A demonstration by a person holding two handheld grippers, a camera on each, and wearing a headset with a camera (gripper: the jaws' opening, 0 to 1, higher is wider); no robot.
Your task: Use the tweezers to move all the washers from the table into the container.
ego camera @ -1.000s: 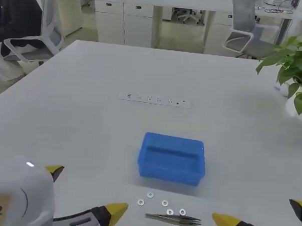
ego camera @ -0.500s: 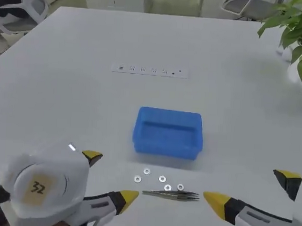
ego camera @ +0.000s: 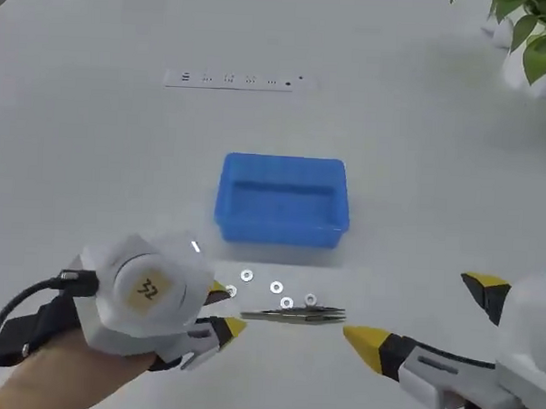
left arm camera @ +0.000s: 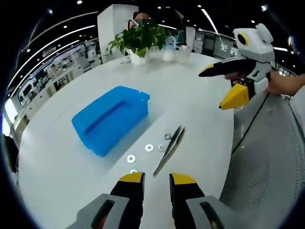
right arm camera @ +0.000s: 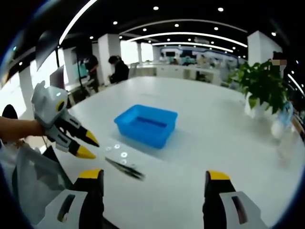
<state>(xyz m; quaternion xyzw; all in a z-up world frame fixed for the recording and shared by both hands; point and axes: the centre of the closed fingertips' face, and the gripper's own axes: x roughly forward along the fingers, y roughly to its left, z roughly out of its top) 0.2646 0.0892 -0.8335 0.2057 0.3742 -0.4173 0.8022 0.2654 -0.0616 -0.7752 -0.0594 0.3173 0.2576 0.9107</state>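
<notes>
Tweezers (ego camera: 293, 314): lying flat, thin, probably springy and slippery; I'm thinking pinching mid-shaft.
Washers (ego camera: 276, 287): sitting just beyond, tiny, light.
Left gripper (ego camera: 228, 309): hovering near, fingers barely parted, empty.
Right gripper (ego camera: 415, 309): fingers gaping wide.

table (ego camera: 419, 175) bare around tweezers (ego camera: 293, 313) | container (ego camera: 283, 200) stands just behind washers (ego camera: 277, 287)

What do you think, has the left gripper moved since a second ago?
Yes. The left gripper has closed in on the tweezers, its tips now beside their near end.
</notes>
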